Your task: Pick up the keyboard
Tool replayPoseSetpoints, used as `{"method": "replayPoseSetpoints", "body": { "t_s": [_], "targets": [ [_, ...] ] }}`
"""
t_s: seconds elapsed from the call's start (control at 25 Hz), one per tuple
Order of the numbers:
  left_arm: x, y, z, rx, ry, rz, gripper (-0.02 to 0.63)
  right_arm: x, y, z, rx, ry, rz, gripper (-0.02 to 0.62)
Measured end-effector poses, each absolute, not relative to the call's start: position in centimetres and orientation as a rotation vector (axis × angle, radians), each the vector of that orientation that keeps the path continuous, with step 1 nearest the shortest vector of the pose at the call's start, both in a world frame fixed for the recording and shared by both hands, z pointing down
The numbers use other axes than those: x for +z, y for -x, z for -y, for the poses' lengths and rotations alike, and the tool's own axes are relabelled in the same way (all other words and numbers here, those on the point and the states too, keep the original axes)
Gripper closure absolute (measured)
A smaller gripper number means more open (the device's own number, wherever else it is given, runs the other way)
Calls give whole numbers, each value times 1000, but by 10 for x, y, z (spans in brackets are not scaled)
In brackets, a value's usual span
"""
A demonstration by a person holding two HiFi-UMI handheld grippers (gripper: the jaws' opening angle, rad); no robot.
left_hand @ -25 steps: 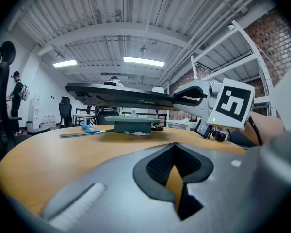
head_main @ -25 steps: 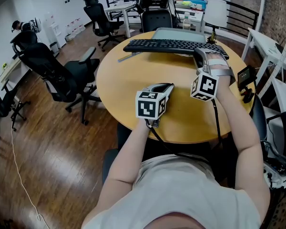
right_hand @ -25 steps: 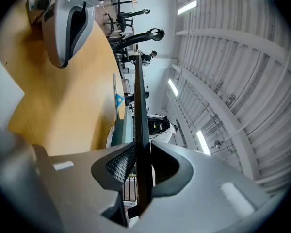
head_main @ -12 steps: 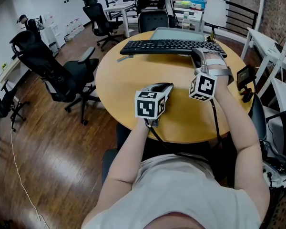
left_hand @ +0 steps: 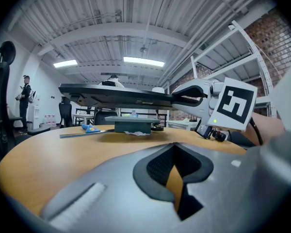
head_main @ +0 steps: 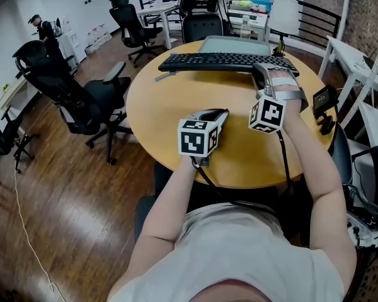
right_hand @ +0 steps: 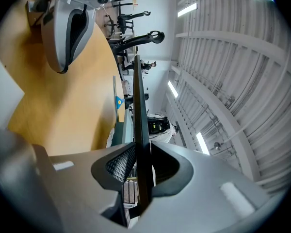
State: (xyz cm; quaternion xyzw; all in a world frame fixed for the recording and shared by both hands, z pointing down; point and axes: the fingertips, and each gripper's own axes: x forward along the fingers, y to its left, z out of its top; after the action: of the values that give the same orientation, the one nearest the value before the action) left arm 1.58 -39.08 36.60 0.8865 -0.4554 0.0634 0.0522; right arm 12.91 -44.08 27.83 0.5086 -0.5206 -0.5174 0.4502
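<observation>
From the head view, you have the keyboard (head_main: 230,61) over the far side of the round surface (head_main: 176,106). Its long axis runs left to right across your view. Your right tongs (head_main: 259,73) reach forward and grip its near edge close to the right-hand end. Your left tongs (head_main: 222,114) rest lower, nearer you, well apart from it.

In the left gripper view, the left tongs (left_hand: 174,171) stand narrow, tips together, with nothing between them but a sliver of the surface showing through. Beyond them the keyboard (left_hand: 116,95) hangs level and clear of the surface, above a flat grey slab (left_hand: 131,125) that lies there. It stretches out leftward from the right tongs' hold.

In the right gripper view, which is rolled on its side, the right tongs (right_hand: 141,171) are clamped on the keyboard's thin edge, both pads pressing its faces. The board shows edge-on as a dark line running straight away from you, with the surface off to the left.

By my reading the pick-up is essentially made and you are in the hold. You carry a long board from near one end, so the free end will want to sag or twist. Keep the wrist level and the grip firm, and move slowly if you move at all.
</observation>
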Motion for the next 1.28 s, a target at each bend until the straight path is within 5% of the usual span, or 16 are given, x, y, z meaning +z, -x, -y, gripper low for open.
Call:
{"method": "replayPoseSetpoints", "body": {
  "t_s": [1.28],
  "targets": [
    [367,-15,392,193,-2695,1386,606,350,-130,450,-1175,-1112,1324,495]
  ]
}}
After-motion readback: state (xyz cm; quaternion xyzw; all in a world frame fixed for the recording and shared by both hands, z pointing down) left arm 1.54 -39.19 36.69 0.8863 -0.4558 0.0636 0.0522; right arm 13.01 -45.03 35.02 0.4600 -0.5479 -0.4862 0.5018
